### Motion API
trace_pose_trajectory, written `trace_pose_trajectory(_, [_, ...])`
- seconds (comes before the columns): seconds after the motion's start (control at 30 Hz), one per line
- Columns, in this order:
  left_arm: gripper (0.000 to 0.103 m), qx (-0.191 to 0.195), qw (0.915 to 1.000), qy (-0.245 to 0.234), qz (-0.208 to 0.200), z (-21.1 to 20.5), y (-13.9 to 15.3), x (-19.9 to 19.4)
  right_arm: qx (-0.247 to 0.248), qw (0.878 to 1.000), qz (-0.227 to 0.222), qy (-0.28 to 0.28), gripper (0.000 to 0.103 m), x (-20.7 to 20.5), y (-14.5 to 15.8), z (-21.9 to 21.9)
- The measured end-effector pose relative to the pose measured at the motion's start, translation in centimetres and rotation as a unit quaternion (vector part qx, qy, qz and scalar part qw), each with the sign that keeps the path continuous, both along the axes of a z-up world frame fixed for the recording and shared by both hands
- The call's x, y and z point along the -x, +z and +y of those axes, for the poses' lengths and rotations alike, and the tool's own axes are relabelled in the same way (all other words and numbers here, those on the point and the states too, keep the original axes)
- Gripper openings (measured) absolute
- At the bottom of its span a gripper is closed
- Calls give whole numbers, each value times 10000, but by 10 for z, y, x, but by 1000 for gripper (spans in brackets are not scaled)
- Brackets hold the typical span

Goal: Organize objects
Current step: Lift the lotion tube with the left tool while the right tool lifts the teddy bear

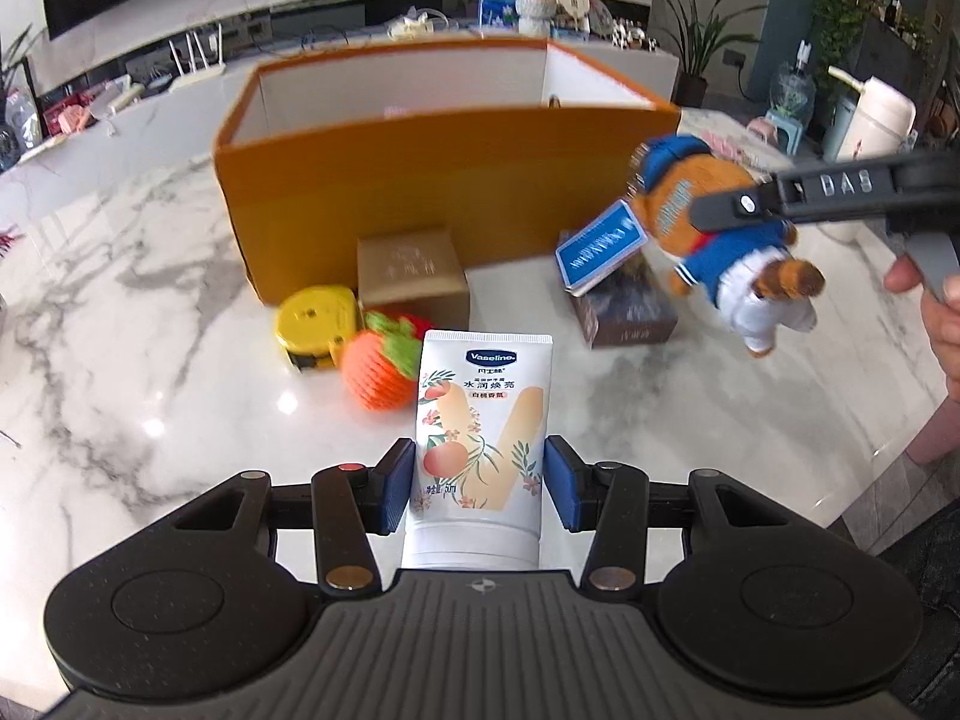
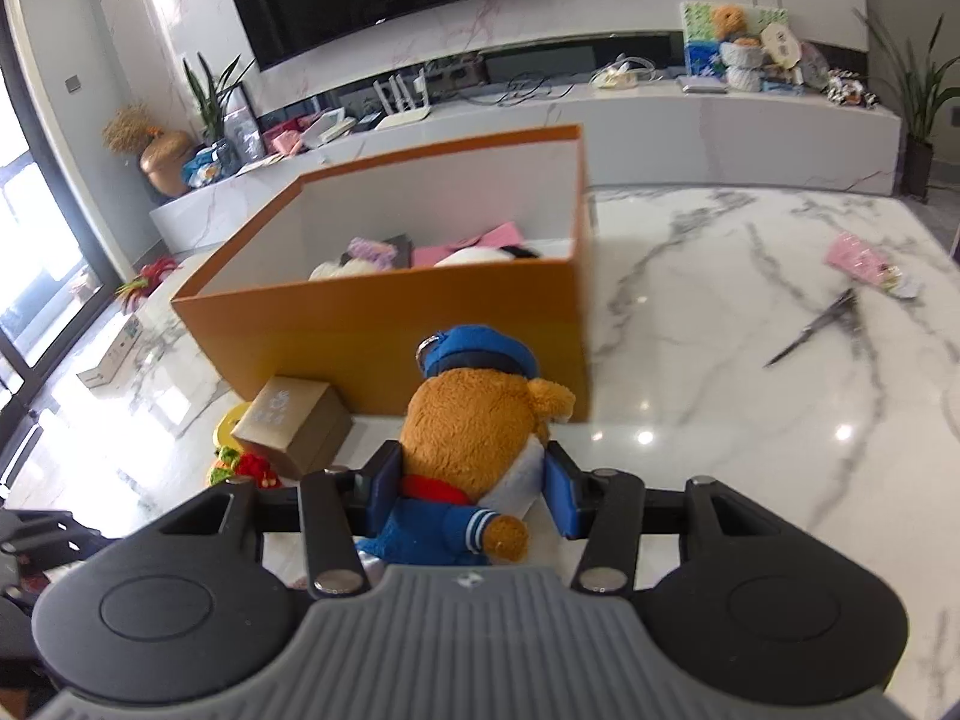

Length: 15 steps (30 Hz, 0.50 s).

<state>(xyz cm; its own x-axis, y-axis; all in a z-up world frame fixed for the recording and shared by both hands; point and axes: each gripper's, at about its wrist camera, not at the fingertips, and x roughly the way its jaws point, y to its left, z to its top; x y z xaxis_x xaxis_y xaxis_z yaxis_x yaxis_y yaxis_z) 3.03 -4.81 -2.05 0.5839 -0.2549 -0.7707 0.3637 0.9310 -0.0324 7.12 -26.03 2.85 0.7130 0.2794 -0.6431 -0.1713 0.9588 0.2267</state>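
The lotion tube (image 1: 480, 438) is gripped by the left gripper (image 1: 480, 483), the plush bear (image 2: 474, 450) by the right gripper (image 2: 474, 495); both fingers pairs are closed on their loads. Each should be carried clear over the orange box (image 2: 384, 330) rim before release

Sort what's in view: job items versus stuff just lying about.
Job items:
Vaseline tube, held by left gripper
plush bear, held by right gripper
orange box
small cardboard box
tape measure
knitted fruit

Lying about:
scissors
pink packet
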Motion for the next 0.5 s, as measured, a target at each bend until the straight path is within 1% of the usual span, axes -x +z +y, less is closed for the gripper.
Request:
trace_pose_trajectory(0.17, [54,-75,9995,169,-264,2,15,-3,398,9989,-171,-158,52,12,11,-7])
trace_pose_trajectory(0.3, [54,-47,9989,316,-330,5,23,-4,499,9982,-259,-197,52,19,18,-13])
trace_pose_trajectory(0.5, [54,-43,9980,507,-372,8,29,-9,592,9976,-261,-260,52,25,22,-18])
